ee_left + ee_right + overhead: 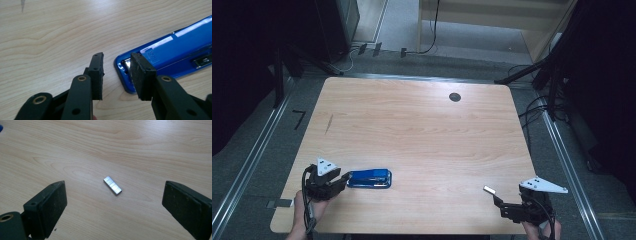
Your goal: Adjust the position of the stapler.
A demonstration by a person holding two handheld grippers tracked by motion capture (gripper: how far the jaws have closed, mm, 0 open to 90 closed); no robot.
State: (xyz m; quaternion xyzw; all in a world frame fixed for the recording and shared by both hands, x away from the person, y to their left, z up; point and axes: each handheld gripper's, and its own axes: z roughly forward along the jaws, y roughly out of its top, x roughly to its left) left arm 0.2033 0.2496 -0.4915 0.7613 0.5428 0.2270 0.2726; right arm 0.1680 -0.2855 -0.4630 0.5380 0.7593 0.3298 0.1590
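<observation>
Black fingers (96, 75) of the left gripper (343, 179), narrowed but pinching nothing, meet the blue stapler's (370, 178) left end on the worktop's (422, 125) near-left, needing squarer alignment; right gripper (492, 192) fingers spread around staples (112, 185)

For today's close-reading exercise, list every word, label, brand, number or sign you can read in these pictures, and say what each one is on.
None can be read.
Blue stapler: a small embossed mark on its top near the hinge end, too blurred to read.
Strip of staples: no writing.
Wooden table: no writing.
</observation>
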